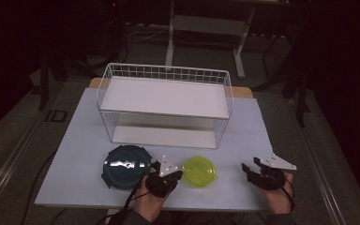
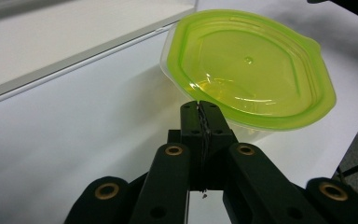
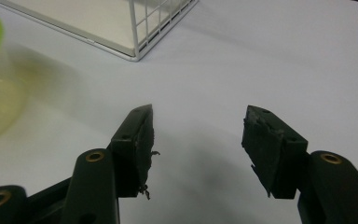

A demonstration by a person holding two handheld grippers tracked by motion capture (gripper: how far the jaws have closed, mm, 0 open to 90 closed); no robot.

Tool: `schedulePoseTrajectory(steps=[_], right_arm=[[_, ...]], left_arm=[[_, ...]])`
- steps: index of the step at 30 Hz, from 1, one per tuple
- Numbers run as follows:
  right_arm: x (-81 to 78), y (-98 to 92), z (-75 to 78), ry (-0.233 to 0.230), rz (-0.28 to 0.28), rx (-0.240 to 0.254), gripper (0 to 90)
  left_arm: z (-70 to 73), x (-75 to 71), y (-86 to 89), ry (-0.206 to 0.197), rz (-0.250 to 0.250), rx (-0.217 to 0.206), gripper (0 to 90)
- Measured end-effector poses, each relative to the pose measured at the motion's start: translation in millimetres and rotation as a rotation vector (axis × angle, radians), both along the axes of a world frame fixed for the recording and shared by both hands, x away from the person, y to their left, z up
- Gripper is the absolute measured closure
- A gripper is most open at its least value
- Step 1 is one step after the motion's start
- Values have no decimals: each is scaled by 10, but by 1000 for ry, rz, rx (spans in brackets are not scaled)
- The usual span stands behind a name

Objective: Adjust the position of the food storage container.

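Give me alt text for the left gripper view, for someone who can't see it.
The left gripper, its two black jaws pressed shut with nothing between them, points at the near rim of a clear container with a lime-green lid on a white table. The pale base of a wire basket crosses the upper left.

A wire basket (image 1: 165, 104) with a shelf stands toward the far side of the table (image 1: 75, 154), roughly centred. In front of it, nearer the person, two containers lie side by side: the larger lidded container (image 1: 125, 165) to the left, the smaller lidded container (image 1: 199, 171) to the right, well apart. The left gripper (image 1: 165, 177) sits between them at the near edge, just beside the smaller one. The right gripper (image 1: 258, 169) lies farther right, apart from both.
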State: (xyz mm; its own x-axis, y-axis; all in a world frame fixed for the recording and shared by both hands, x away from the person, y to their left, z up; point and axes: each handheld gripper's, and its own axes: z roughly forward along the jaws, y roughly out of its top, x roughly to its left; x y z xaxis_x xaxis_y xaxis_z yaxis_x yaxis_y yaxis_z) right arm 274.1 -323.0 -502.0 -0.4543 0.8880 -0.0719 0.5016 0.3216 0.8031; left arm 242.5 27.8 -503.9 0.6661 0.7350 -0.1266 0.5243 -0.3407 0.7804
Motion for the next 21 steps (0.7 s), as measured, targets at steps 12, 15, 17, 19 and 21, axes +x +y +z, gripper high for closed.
schedulePoseTrajectory(steps=[12,15,17,19,21], right_arm=[[-50,-20,62,-17,5,0,437],[-65,-23,71,-18,6,1,442],[-76,-21,80,-20,9,0,444],[-85,-12,90,-21,12,1,445],[-92,1,102,-23,16,3,445]], left_arm=[[-3,98,-283,-2,-52,-7,898],[-7,135,-356,4,-63,-17,898],[-11,162,-409,4,-75,-22,898],[-13,186,-461,6,-85,-27,898],[-10,211,-495,5,-95,-23,897]])
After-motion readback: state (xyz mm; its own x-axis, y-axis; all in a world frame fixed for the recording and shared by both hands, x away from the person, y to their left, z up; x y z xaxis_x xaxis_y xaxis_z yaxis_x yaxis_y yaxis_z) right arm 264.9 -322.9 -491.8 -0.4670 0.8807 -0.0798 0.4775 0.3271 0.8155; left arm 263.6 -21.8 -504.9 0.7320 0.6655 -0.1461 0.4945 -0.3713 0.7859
